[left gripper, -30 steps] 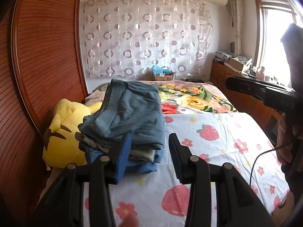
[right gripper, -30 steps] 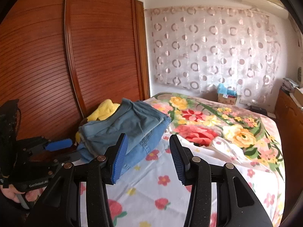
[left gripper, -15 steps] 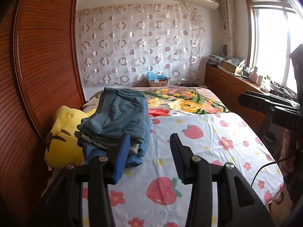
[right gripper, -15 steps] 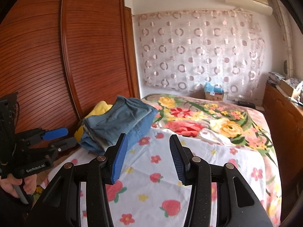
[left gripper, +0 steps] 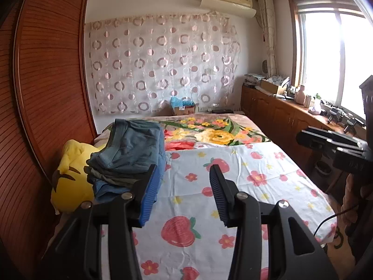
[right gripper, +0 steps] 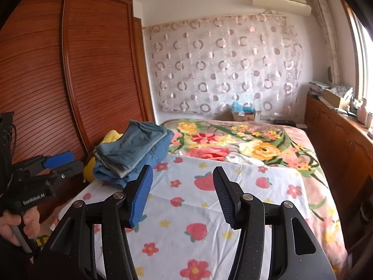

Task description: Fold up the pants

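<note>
So both tongs are empty: left tongs (left gripper: 181, 184) spread, right tongs (right gripper: 183, 186) opening, with the folded pants stack (left gripper: 127, 154) ahead-left on the bed (right gripper: 209, 210).

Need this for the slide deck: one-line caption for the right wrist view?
Right gripper, jaws opening and empty, above strawberry-print sheet; folded pants stack by wardrobe.

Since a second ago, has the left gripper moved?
Yes. The left gripper has backed away from the stack of folded pants, which looks smaller and farther against the bed.
</note>
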{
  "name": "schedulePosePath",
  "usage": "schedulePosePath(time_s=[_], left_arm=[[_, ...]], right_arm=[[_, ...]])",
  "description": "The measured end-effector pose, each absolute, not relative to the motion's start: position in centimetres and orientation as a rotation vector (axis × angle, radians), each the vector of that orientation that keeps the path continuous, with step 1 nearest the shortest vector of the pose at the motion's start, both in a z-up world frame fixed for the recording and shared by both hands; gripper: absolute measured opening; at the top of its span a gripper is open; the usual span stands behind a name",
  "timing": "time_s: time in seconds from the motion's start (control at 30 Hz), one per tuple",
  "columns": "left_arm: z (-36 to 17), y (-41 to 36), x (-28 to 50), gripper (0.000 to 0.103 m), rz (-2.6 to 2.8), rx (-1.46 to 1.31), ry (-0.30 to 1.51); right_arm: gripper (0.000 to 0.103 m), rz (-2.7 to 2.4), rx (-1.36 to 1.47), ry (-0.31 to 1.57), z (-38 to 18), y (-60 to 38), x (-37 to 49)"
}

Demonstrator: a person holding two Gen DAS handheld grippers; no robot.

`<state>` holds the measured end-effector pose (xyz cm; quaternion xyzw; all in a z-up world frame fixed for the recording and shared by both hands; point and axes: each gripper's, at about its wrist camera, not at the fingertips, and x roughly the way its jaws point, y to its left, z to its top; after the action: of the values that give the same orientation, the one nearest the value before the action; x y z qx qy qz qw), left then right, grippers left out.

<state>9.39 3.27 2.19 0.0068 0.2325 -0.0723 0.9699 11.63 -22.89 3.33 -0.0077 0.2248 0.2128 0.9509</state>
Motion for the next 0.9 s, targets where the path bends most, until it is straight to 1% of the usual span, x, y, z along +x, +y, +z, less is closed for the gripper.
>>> schedulePosePath(time_s=[0.2, 0.3, 0.37, 0.43, 0.5, 0.63, 0.9], left_arm=[[3.4, 2.4, 7.8, 0.044, -0.155, 0.027, 0.443], [3.9, 2.0, 7.0, 0.044, -0.157, 0.025, 0.434], [4.2, 1.8, 6.5, 0.044, -0.160, 0.024, 0.428], [4.5, 1.6, 6.1, 0.044, -0.161, 0.027, 0.423], [4.7, 1.3, 5.6, 0.044, -0.166, 0.024, 0.418], [4.8, 0.7, 5.0, 0.044, -0.168, 0.024, 0.415], [4.4, 0.4, 4.2, 0.045, -0.173, -0.007, 0.423]], right_arm=[[0.056, 0.401, -0.015, 0.438, 4.0, -24.4, 9.6], [0.059, 0.389, -0.017, 0.425, 4.5, -24.9, 8.6], [0.064, 0.372, -0.018, 0.415, 4.8, -25.1, 8.1], [0.076, 0.355, -0.011, 0.410, 4.9, -25.5, 7.6], [0.081, 0.331, -0.006, 0.407, 4.9, -25.7, 7.1], [0.083, 0.281, -0.020, 0.402, 4.8, -26.2, 6.2], [0.083, 0.226, -0.008, 0.379, 4.1, -26.9, 4.3]])
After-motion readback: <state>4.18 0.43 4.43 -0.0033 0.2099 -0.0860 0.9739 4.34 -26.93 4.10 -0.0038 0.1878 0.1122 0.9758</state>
